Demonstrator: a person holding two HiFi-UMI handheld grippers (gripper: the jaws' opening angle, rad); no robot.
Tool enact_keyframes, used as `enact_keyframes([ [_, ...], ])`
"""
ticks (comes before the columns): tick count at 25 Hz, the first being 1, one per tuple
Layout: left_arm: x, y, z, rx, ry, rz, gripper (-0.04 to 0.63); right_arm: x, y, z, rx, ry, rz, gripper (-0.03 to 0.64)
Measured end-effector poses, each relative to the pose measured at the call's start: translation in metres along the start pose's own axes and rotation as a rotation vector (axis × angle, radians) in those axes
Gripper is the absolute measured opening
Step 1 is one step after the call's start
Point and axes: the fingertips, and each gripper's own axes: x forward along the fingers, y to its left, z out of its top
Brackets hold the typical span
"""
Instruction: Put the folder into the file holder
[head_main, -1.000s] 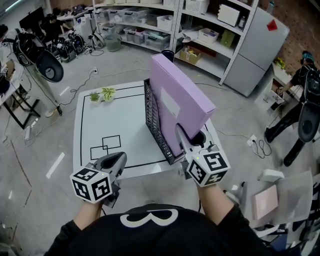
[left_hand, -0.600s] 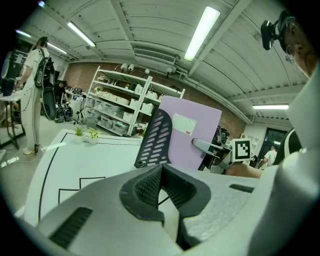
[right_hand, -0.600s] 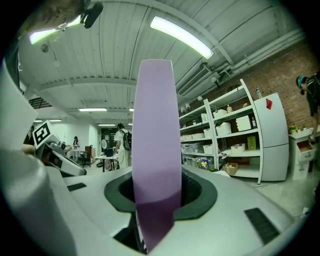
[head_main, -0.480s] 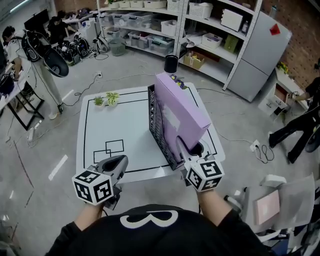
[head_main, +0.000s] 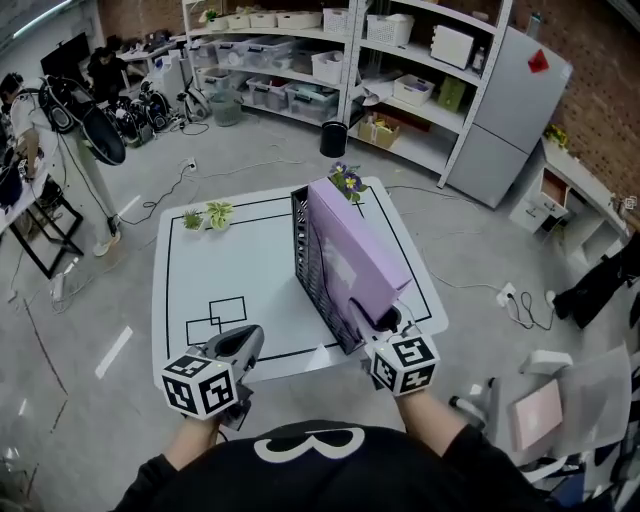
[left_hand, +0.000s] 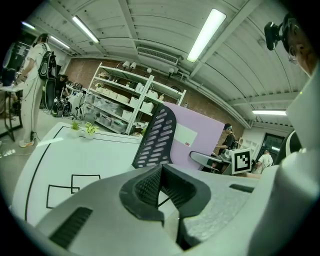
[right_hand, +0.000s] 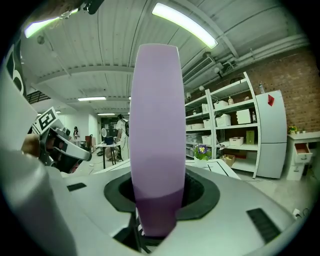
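Observation:
A thick lilac folder (head_main: 352, 252) stands on edge in the black perforated file holder (head_main: 312, 262) on the white table (head_main: 195, 270). My right gripper (head_main: 372, 318) is shut on the folder's near spine; in the right gripper view the folder (right_hand: 157, 150) rises between the two pads. My left gripper (head_main: 240, 345) hovers at the table's front edge, jaws shut and holding nothing. In the left gripper view the file holder (left_hand: 156, 136) and the folder (left_hand: 192, 140) stand ahead on the right, with my right gripper (left_hand: 212, 159) at the folder's near end.
Two small potted plants (head_main: 205, 215) sit at the table's far left corner, and a flower pot (head_main: 348, 182) behind the holder. Black rectangles (head_main: 220, 314) are drawn on the table. Shelving (head_main: 330, 50) and a grey cabinet (head_main: 505, 105) stand behind.
The right gripper has come down with the folder, which has sunk lower into the file holder. The left gripper has stayed near the table's front edge.

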Motion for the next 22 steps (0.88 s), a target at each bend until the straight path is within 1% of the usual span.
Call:
enact_keyframes([
  [4,0.002,-0.002,-0.004,-0.002,0.001,-0.018,0.005,0.000,0.005,0.000,-0.026,0.019,0.016,0.147],
  [7,0.004,-0.001,-0.010,-0.010,0.006,-0.030,0.005,0.001,0.006,-0.002,-0.047,0.043,0.012,0.155],
  [11,0.005,-0.003,-0.018,-0.029,0.022,-0.046,0.005,-0.001,0.008,-0.003,-0.028,0.081,-0.005,0.173],
  [13,0.004,-0.006,-0.020,-0.030,0.026,-0.057,0.005,-0.004,0.010,-0.005,-0.025,0.087,-0.007,0.199],
  [16,0.004,-0.008,-0.024,-0.026,0.038,-0.072,0.005,-0.012,0.007,-0.001,-0.004,0.056,-0.033,0.257],
  [19,-0.001,-0.012,-0.027,-0.019,0.052,-0.085,0.005,-0.028,0.004,0.010,0.031,0.013,-0.064,0.261],
  [22,-0.010,-0.021,-0.029,-0.012,0.052,-0.100,0.005,-0.051,0.008,0.018,0.049,0.001,-0.075,0.261],
])
